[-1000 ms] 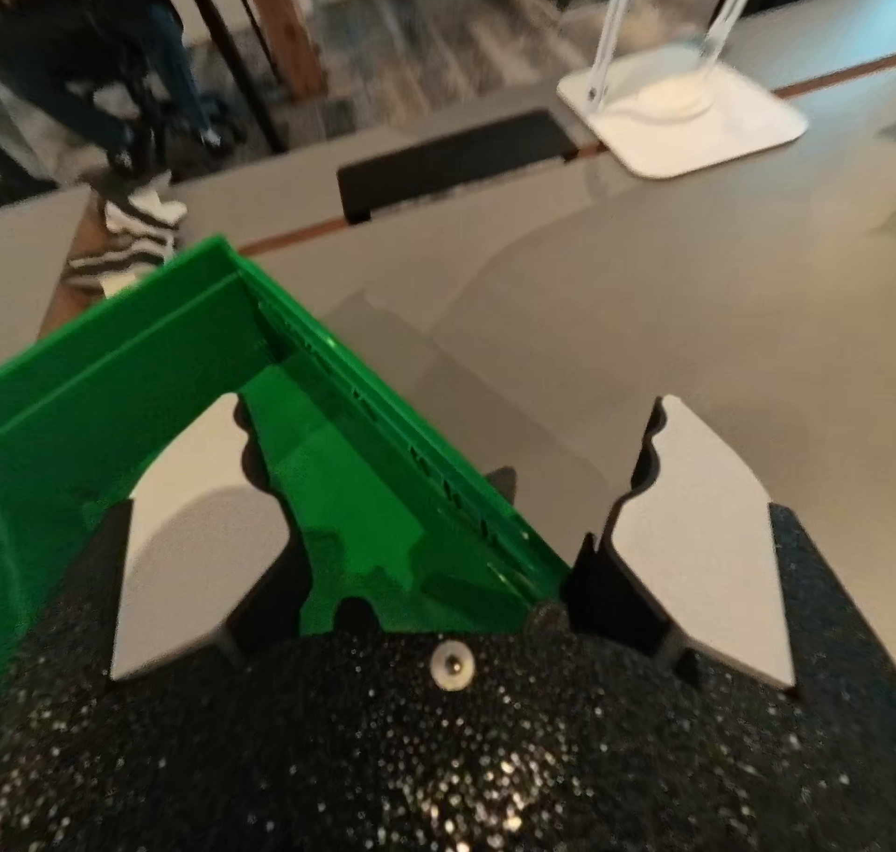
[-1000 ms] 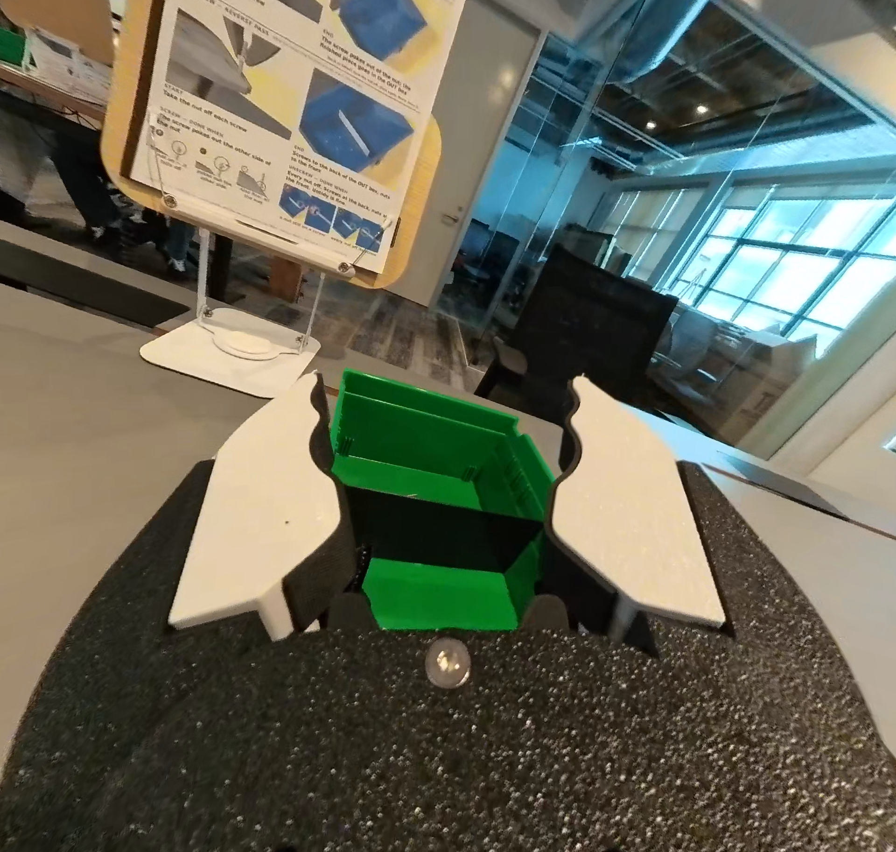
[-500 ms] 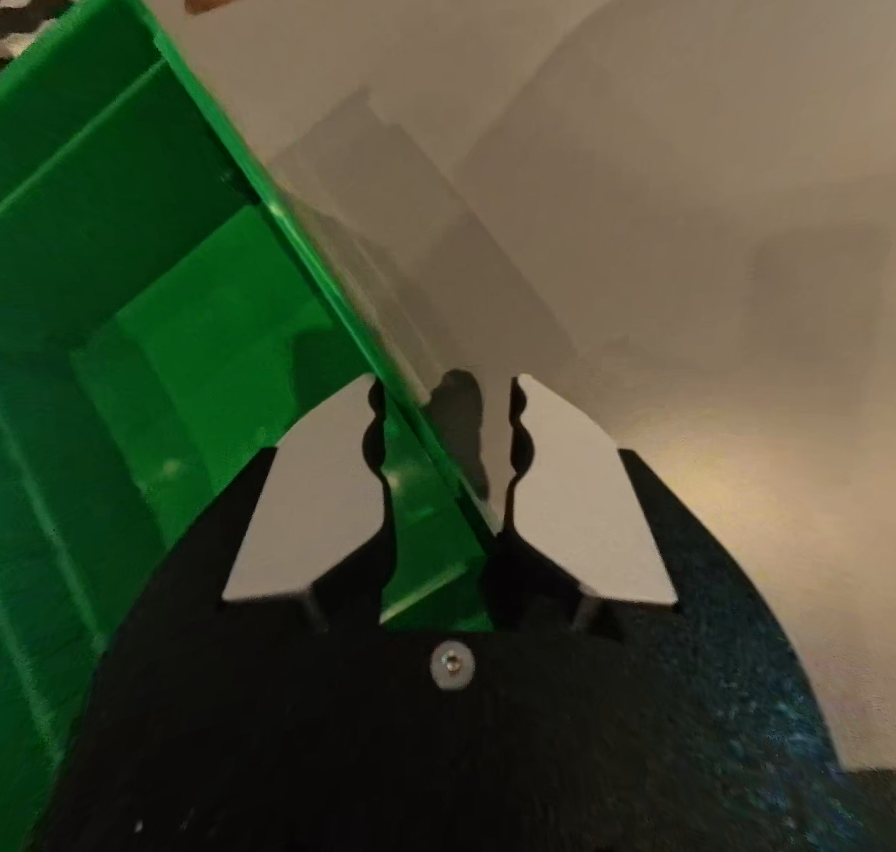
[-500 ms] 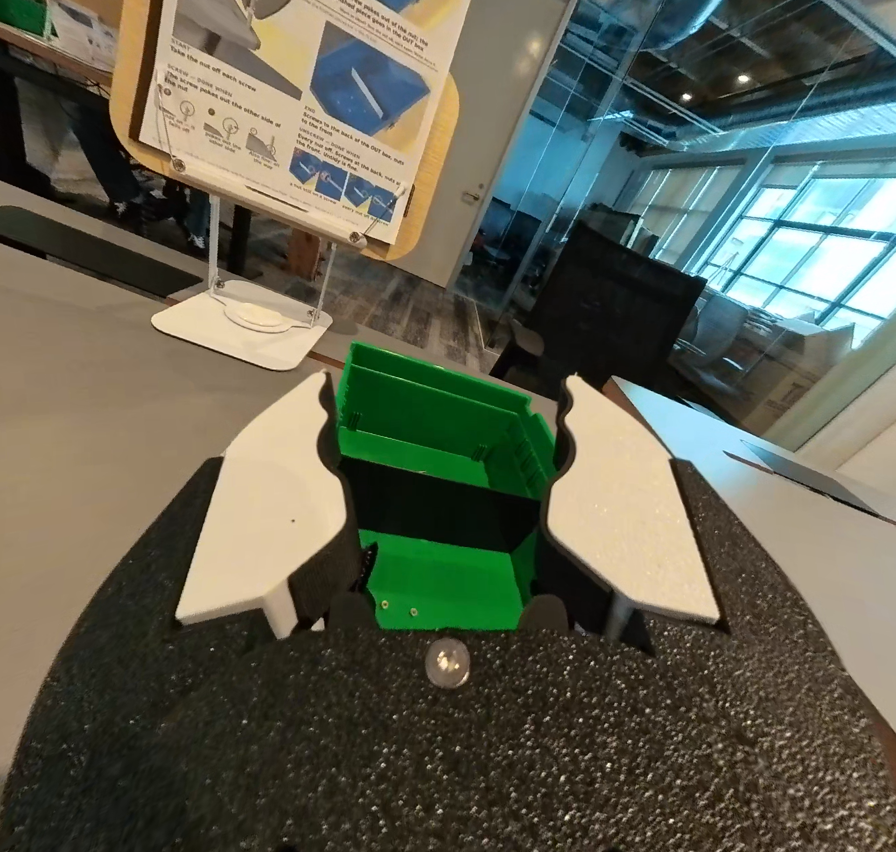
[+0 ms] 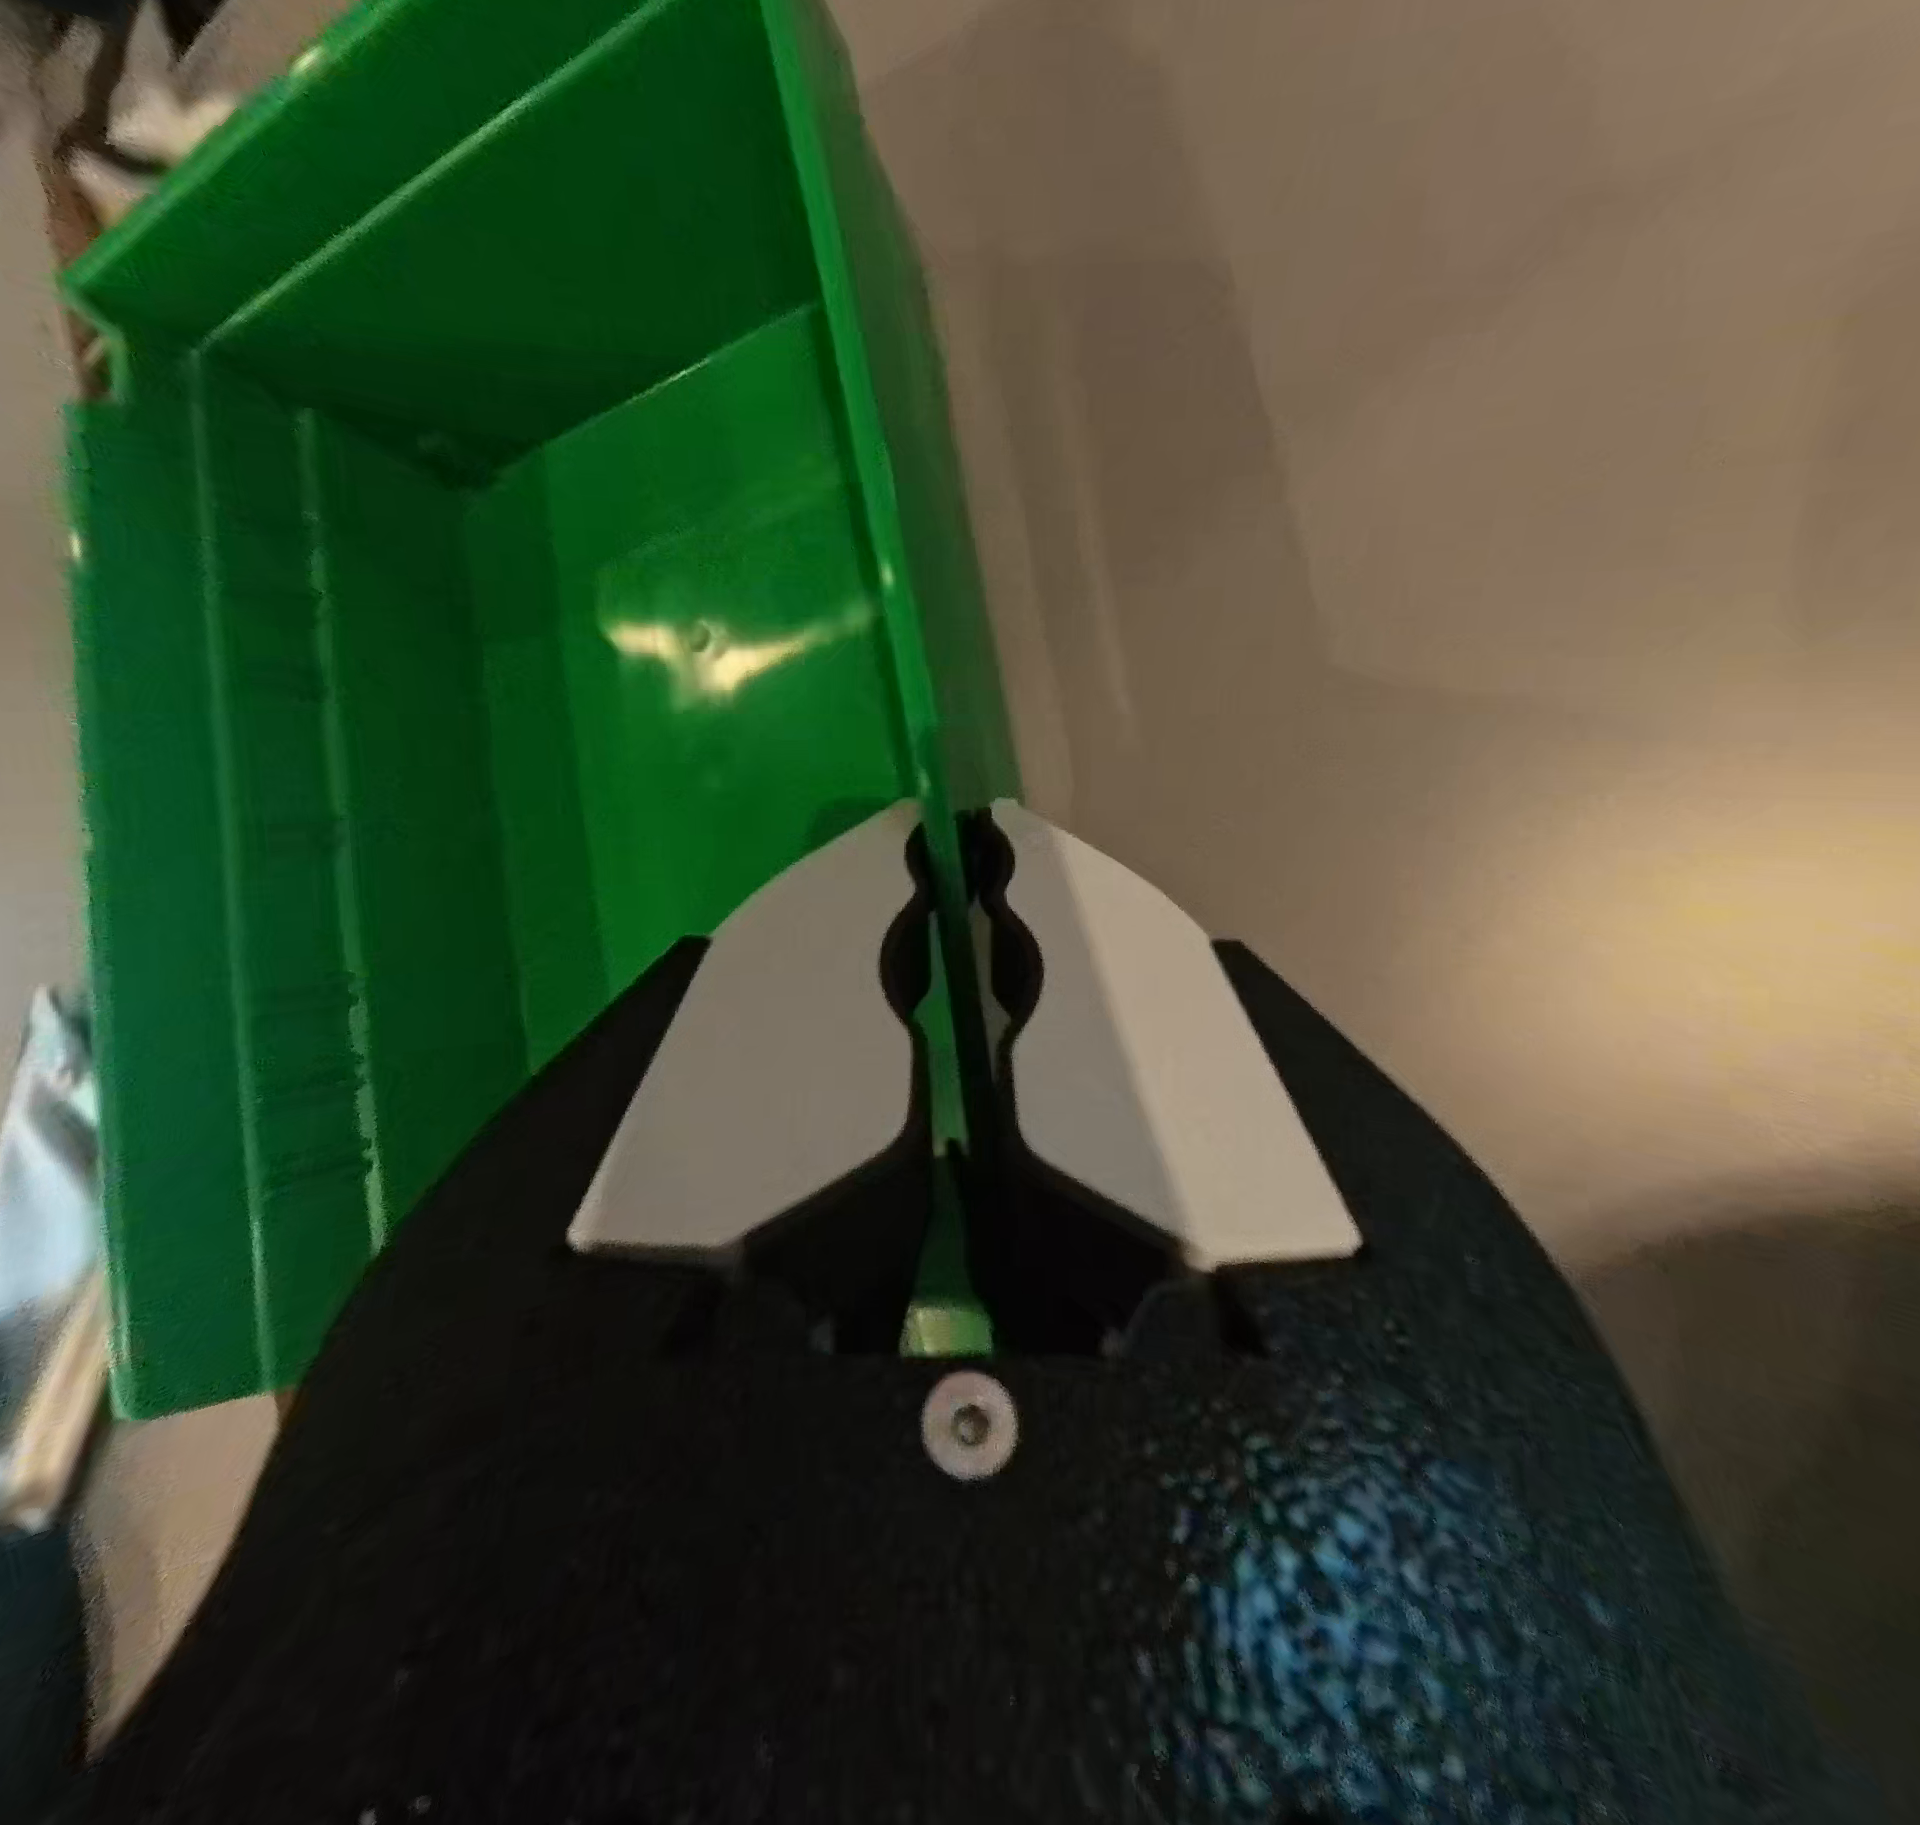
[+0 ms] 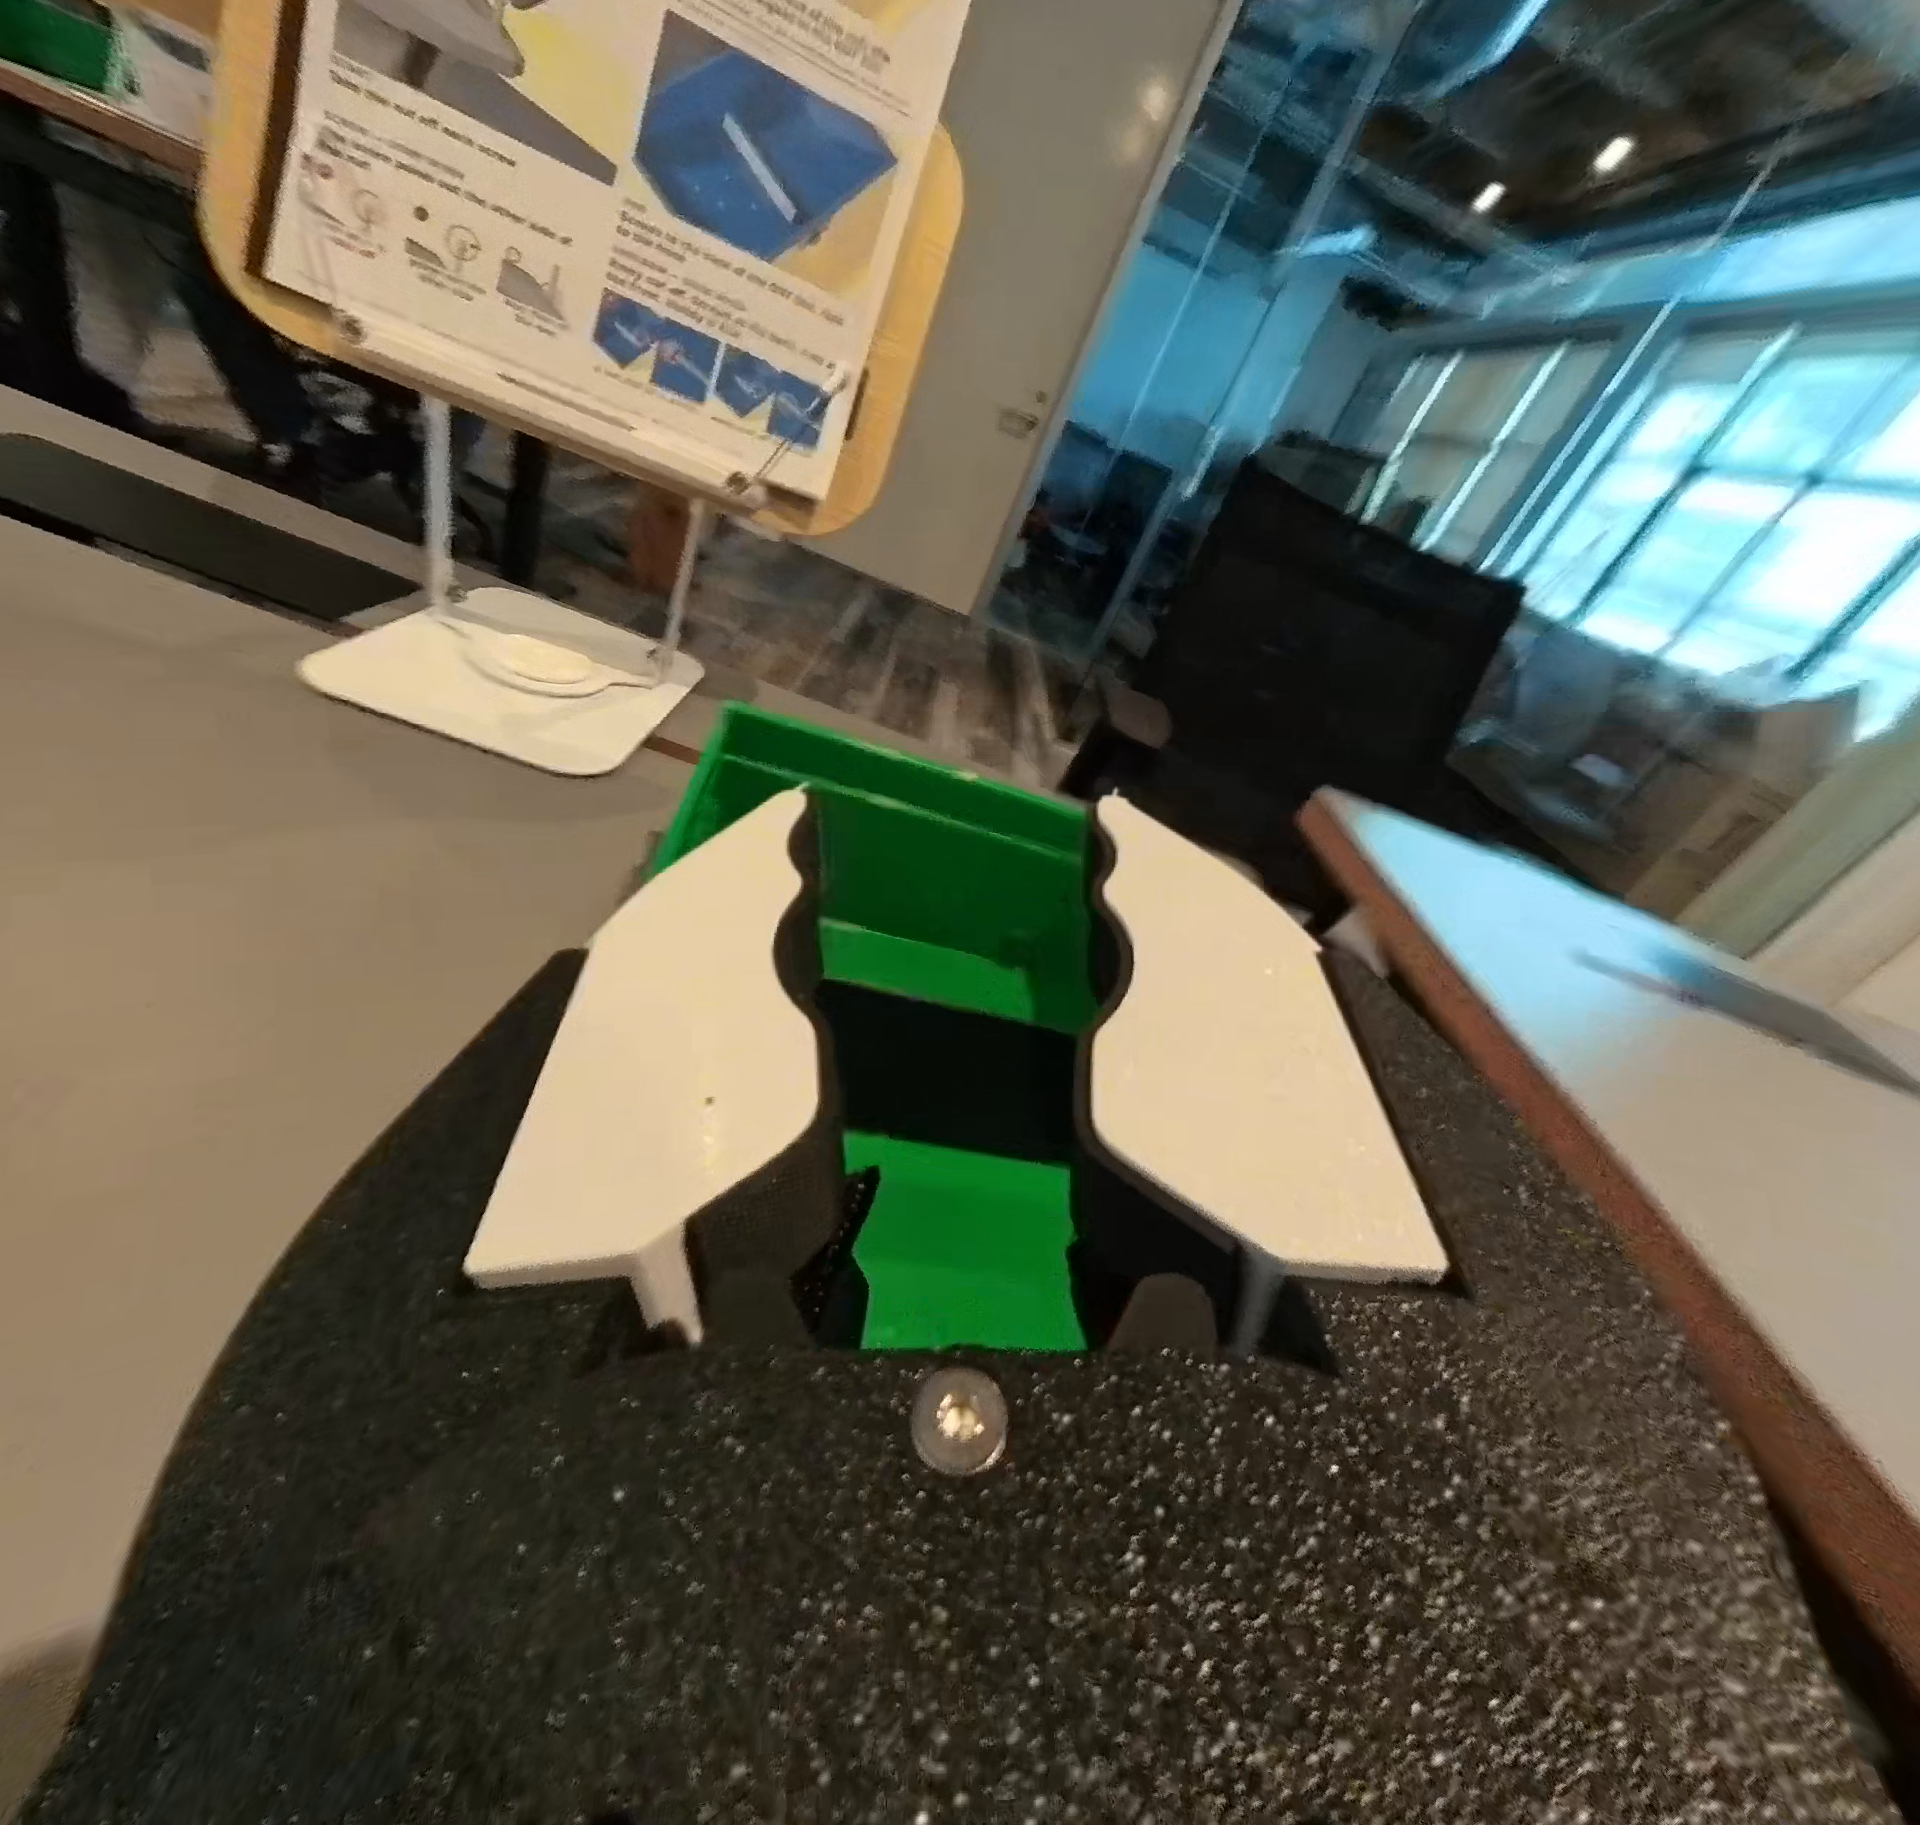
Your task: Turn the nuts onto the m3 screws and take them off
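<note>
Left tool: two white fingers nearly closed, pinching the thin right-hand side wall of a green rigid plastic open-topped bin; wall runs forward from between the fingertips; the bin's interior lies left of the tool, glossy floor catching a light reflection; grey table to the right.

Right tool: white fingers set wide, spanning the same green bin; whether its pads press on the walls cannot be told; the bin extends straight ahead of it; a black partition crosses the bin close in; farther forward-left stands a white-based stand with a printed instruction sheet on the grey table.

Nuts and m3 screws: none discernible in either view.

Handling, by judgement: the bin is probably light, stiff but slick and thin-walled; likely to flex or slip in a single-wall pinch; hold best taken low on the wall, near a corner, where it is stiffest.
</note>
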`<action>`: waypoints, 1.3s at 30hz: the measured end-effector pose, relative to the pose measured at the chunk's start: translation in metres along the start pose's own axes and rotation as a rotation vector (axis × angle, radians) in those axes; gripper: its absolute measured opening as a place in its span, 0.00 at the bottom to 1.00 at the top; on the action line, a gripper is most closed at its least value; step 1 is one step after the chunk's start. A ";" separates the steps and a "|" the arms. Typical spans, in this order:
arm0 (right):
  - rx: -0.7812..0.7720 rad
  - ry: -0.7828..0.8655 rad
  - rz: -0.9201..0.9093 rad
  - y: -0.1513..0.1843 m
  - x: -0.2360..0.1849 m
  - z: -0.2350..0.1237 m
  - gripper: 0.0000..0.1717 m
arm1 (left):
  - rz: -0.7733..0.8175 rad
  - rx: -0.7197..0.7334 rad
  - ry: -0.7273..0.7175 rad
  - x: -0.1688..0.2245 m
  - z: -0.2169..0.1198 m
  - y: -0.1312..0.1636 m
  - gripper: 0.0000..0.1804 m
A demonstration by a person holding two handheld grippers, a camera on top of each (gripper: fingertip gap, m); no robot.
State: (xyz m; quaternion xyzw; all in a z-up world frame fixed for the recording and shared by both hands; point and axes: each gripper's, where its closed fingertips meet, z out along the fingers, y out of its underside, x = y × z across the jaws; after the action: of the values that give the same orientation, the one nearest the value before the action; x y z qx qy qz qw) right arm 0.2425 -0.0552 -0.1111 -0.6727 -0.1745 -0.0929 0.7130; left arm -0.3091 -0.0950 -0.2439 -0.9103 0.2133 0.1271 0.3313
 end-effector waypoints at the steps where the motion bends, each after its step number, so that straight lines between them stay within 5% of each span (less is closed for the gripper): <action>1: -0.051 -0.063 0.056 0.007 -0.008 0.000 0.26 | 0.040 0.029 0.024 0.011 -0.002 -0.006 0.03; 6: -0.336 -0.385 0.184 0.033 -0.057 -0.003 0.31 | 0.177 0.209 0.179 0.065 -0.019 -0.050 0.04; 16: -0.490 -0.440 -0.170 0.055 -0.085 0.004 0.29 | 0.583 0.346 0.444 0.144 -0.008 -0.119 0.05; 22: -0.687 -0.274 -0.323 0.078 -0.068 0.016 0.30 | 0.773 0.347 0.504 0.151 0.011 -0.132 0.05; 25: -0.751 -0.350 -0.392 0.084 -0.080 0.007 0.08 | 0.766 0.357 0.528 0.153 0.022 -0.134 0.05; 27: -0.767 -0.336 -0.488 0.086 -0.078 0.003 0.05 | 0.741 0.439 0.506 0.154 0.022 -0.142 0.09; 28: -0.767 -0.331 -0.531 0.087 -0.075 0.000 0.05 | 0.722 0.481 0.484 0.152 0.020 -0.146 0.26; 30: -0.766 -0.338 -0.563 0.088 -0.072 -0.010 0.05 | 0.681 0.544 0.431 0.146 0.010 -0.153 0.41; 39: -0.662 -0.615 -0.529 0.081 -0.080 -0.124 0.03 | 0.500 0.848 0.235 0.111 -0.071 -0.141 0.35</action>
State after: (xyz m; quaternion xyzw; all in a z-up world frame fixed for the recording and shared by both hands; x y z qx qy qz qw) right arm 0.2139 -0.1804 -0.2199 -0.7911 -0.5011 -0.1184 0.3302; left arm -0.1385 -0.0783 -0.1543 -0.6249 0.4935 0.0017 0.6050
